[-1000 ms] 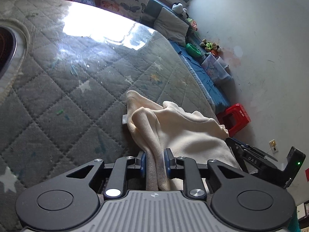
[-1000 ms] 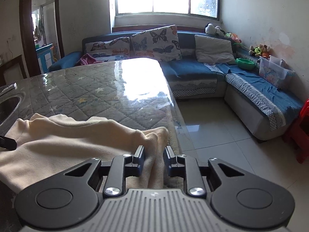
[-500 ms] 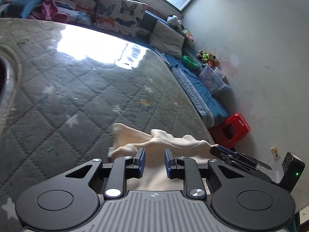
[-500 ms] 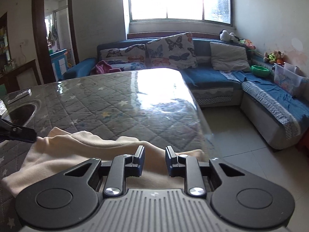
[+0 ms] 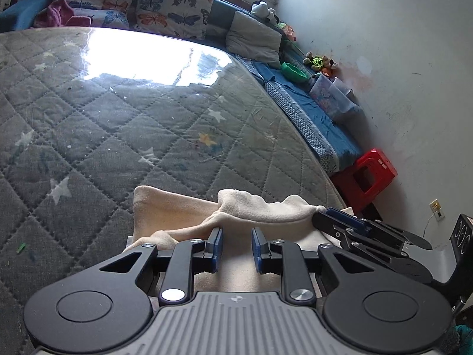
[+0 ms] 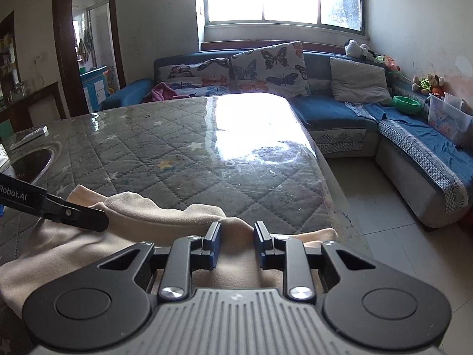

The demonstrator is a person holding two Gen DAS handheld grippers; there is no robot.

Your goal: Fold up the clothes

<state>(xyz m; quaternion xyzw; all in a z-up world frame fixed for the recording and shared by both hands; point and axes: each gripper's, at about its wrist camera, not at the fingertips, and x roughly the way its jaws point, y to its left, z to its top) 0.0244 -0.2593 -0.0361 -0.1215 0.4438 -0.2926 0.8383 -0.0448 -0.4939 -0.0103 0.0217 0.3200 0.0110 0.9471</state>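
A cream garment [image 5: 177, 216] of soft, fleecy cloth is laid at the near edge of the table [image 5: 118, 124], close to its right-hand corner, with a rumpled ridge of fabric raised along its far side. In the right wrist view the same cloth [image 6: 153, 213] is seen spread flat under the tool, one corner reaching the table's right edge.

The left gripper [image 5: 236, 244] is held over the garment with its blue-padded fingers [image 5: 218, 244] spread apart; cloth is seen beneath the gap, not pinched in it. The right gripper [image 6: 235, 244] is likewise released, its jaws parted above the fabric. In the left view the right tool's tip [image 5: 340, 222] is met at the ridge's right end; in the right view the left tool's black arm [image 6: 59, 210] is laid against the ridge's left end, and "Robot.AI" can be read on it in white.

The table is covered by a grey quilted cloth stitched in diamonds and dotted with pale stars, under a glossy clear sheet in which the window is mirrored. A round metal basin [image 6: 29, 162] is set into its left side. Beyond, a blue sofa [image 6: 340, 112] with butterfly-print cushions [image 6: 266, 68] and a red plastic stool [image 5: 366, 177] are seen.

A second earlier, folds of the garment were clamped in both grippers; since then they have been let go and the cloth has settled flatter.
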